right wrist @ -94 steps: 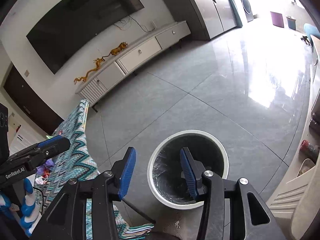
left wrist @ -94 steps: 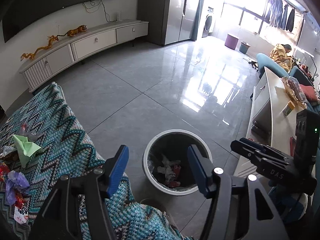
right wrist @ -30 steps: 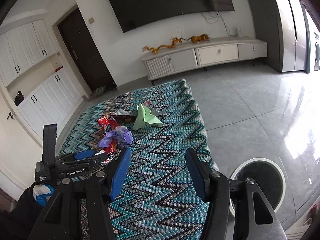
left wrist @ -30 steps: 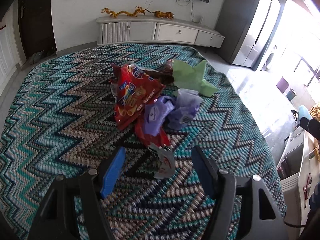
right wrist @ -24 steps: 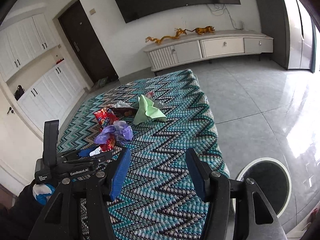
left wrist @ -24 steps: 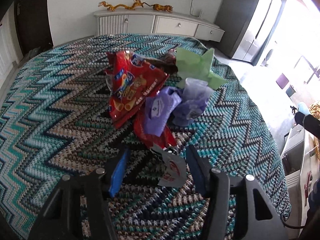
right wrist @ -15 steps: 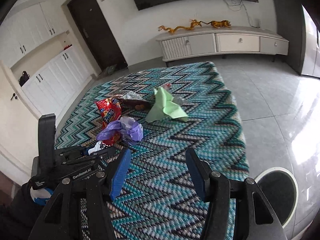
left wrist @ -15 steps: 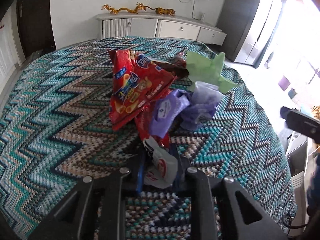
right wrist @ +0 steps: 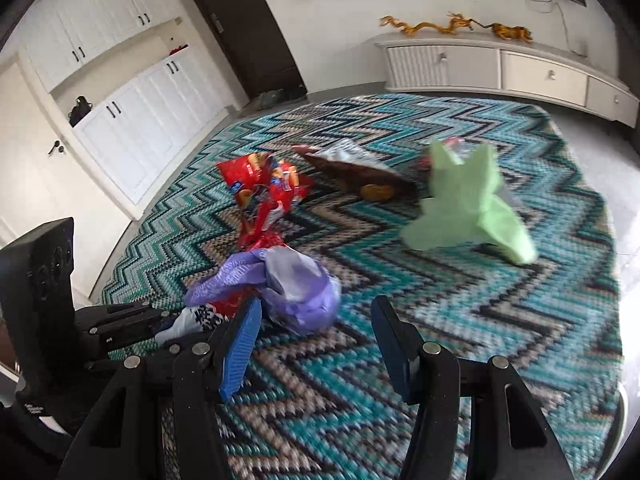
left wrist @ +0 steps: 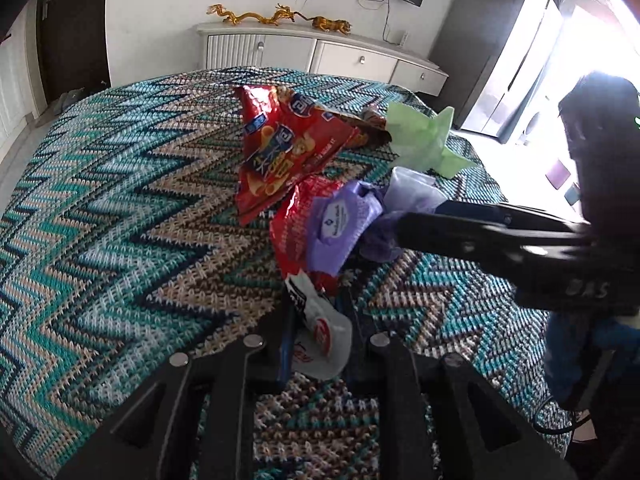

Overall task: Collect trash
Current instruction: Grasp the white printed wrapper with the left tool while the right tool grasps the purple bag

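Note:
Trash lies in a heap on a table under a teal zigzag cloth [left wrist: 120, 200]. My left gripper [left wrist: 316, 320] is shut on a white wrapper [left wrist: 324, 332] with red print at the heap's near edge. Beyond it lie a small red wrapper [left wrist: 292, 232], a purple plastic bag [left wrist: 340, 232], a large red snack bag [left wrist: 288, 148] and crumpled green paper [left wrist: 424, 140]. My right gripper [right wrist: 316, 340] is open and holds nothing. The purple bag [right wrist: 296, 280] lies just ahead of its left finger. In the right wrist view, the left gripper [right wrist: 160, 324] holds the white wrapper [right wrist: 196, 316] at lower left.
A brown wrapper [right wrist: 360, 176] lies behind the red snack bag [right wrist: 264, 188], left of the green paper [right wrist: 468, 204]. A white TV cabinet [left wrist: 320, 52] with golden figurines stands along the far wall. White cupboards [right wrist: 132, 120] and a dark door [right wrist: 240, 24] are at the left.
The left jaws closed on the white wrapper. The right gripper came down and closer to the heap; the bin has left its view, and the gripper now shows in the left wrist view.

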The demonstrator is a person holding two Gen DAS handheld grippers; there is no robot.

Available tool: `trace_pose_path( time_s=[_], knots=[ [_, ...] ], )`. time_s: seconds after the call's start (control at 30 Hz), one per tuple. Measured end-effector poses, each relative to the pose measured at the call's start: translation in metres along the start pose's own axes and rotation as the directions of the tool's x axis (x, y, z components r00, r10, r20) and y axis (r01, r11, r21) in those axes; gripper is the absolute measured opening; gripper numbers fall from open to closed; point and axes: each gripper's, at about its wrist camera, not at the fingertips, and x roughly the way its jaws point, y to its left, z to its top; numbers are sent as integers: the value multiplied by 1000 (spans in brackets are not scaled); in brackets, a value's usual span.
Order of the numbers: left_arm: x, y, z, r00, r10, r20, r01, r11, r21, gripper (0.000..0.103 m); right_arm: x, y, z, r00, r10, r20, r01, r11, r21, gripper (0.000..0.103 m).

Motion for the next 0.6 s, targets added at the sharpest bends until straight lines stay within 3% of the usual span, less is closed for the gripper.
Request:
trace_pose_path(
  time_s=[0.1,0.17,0.27,0.6],
  knots=[
    [-1,-1,-1,1000,0,-1,0,1000,12,18,9,-1,3,1000,31,-2,-31,999,17,54],
    [-4,0,-3,1000,0,0,0,1000,8,18,12,0,4,999,52,-1,-52,999,11,38],
    [-5,0,-4,1000,5,2,-5,1000,0,18,5,1,2,999,52,12,-52,999,4,32],
    [-40,-7,-14,998,9,56,-9,1000,5,18,-74,-6,-22,993,22,119,-31,997,75,31]
  ],
)
